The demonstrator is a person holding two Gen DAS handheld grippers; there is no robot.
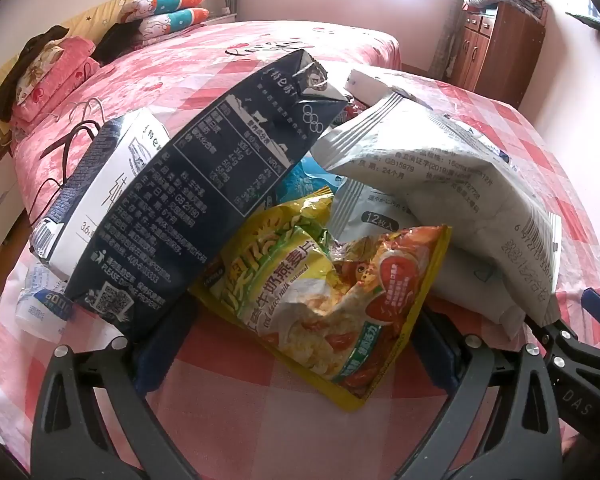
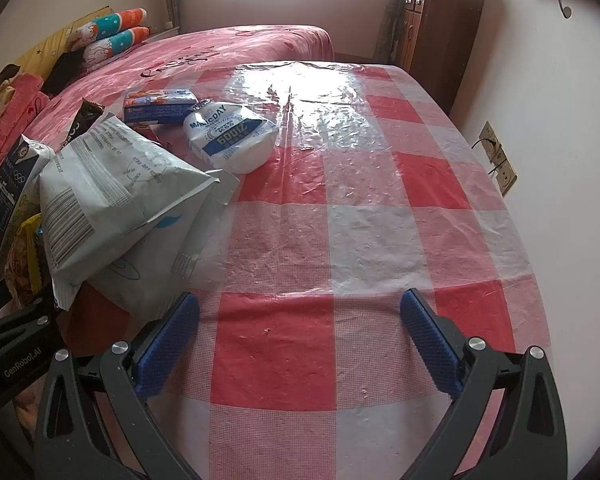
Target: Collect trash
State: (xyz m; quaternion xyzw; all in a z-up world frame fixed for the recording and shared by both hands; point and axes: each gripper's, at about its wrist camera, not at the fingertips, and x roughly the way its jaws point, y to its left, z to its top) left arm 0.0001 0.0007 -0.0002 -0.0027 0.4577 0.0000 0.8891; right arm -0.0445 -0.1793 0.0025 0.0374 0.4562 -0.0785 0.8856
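Observation:
A heap of trash lies on the red-checked table (image 2: pixel 360 220). In the left wrist view my left gripper (image 1: pixel 296 344) is open, its jaws on either side of a yellow oatmeal packet (image 1: pixel 320 292). A dark milk carton (image 1: pixel 204 200) leans over its left finger, and a grey pouch (image 1: pixel 452 184) lies to the right. A white milk carton (image 1: pixel 96 184) lies behind. In the right wrist view my right gripper (image 2: pixel 300 344) is open and empty over bare cloth, right of the grey pouch (image 2: pixel 112 184). A white MAGICDAY pack (image 2: pixel 232 136) and a blue box (image 2: pixel 160 106) lie farther back.
A bed (image 2: pixel 220 52) with a pink cover and pillows (image 2: pixel 112 36) stands behind the table. A wooden cabinet (image 2: pixel 436 28) is at the back right. A wall with sockets (image 2: pixel 496 156) runs along the table's right edge. My left gripper's body (image 2: pixel 12 344) shows at the lower left.

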